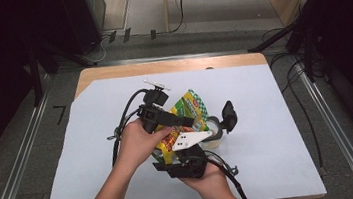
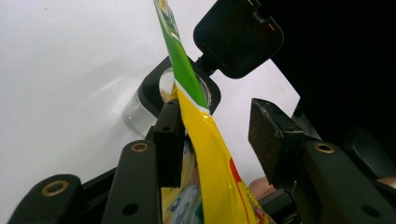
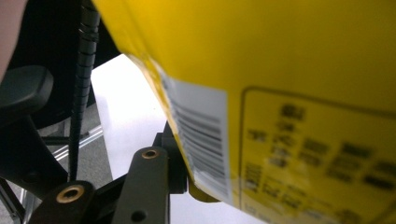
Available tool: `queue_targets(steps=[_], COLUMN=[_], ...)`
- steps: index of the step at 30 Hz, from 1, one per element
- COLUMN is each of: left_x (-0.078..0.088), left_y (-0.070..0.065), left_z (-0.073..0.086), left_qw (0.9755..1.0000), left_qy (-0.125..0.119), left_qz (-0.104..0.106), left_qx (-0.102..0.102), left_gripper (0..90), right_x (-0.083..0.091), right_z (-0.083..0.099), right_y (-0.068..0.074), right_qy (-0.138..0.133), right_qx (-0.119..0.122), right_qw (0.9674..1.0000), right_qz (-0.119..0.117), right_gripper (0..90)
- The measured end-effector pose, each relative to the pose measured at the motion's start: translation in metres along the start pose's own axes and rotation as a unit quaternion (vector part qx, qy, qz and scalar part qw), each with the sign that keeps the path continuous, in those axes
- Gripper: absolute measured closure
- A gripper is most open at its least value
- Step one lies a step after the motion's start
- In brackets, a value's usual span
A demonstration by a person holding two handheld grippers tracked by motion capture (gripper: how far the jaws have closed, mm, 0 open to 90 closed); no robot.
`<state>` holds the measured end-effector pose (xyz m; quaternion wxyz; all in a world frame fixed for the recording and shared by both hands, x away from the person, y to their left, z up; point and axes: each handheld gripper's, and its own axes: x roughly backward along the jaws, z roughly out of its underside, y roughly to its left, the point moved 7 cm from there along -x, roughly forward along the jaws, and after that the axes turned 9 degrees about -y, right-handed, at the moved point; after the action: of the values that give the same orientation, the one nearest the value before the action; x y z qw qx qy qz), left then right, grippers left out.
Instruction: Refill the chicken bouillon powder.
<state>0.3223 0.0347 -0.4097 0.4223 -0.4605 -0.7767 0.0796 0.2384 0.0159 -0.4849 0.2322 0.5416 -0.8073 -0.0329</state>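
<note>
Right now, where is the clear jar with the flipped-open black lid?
In the high view the jar stands on the white sheet right of centre, just right of the yellow-green pouch. In the left gripper view it sits beyond the jaws, under the pouch's upper end.

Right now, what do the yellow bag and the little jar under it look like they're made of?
The bag looks like thin glossy plastic film: it shines, creases, and carries printed colours and a barcode. The jar seems clear plastic or glass, since the table shows through its wall; which one I can't tell. Its black lid, flipped open on a hinge, looks like smooth moulded plastic.
</note>
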Motion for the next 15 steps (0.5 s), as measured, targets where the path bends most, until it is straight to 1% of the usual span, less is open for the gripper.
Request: queue_targets(steps=[1,3,5,7,11,13,15], left_x=[-0.0002,-0.0003,-0.0003,-0.0002,-0.0012,-0.0015,-0.0021], left_y=[0.0001,-0.0004,-0.0017,-0.0031,-0.0051,-0.0049,-0.0044], left_z=[-0.0001,-0.0003,-0.0012,-0.0016,-0.0024,-0.0029,-0.0031], left_qw=[1.0,1.0,1.0,0.9999,0.9998,0.9998,0.9998], left_qy=[0.002,0.004,0.005,0.009,0.017,0.019,0.019], left_qz=[0.001,0.002,0.001,0.002,0.003,0.006,0.007], left_qx=[0.001,-0.007,-0.008,-0.011,-0.009,-0.002,-0.001], left_gripper=[57.3,58.5,58.7,58.7,56.3,53.5,53.6], right_x=[0.0001,0.0006,0.0009,0.0012,0.0019,0.0022,0.0025], right_z=[-0.0002,-0.0005,-0.0012,-0.0019,-0.0031,-0.0038,-0.0041], right_y=[0.0004,0.0006,0.0005,0.001,0.002,0.0025,0.0023], right_qy=[0.0,-0.002,-0.005,-0.008,-0.016,-0.02,-0.02], right_qx=[-0.001,-0.002,-0.002,-0.006,-0.017,-0.022,-0.025], right_qw=[1.0,1.0,1.0,0.9999,0.9994,0.999,0.9989], right_qz=[-0.001,-0.005,-0.006,-0.011,-0.027,-0.032,-0.034], right_gripper=[67.8,68.4,68.5,68.8,69.0,69.0,69.0])
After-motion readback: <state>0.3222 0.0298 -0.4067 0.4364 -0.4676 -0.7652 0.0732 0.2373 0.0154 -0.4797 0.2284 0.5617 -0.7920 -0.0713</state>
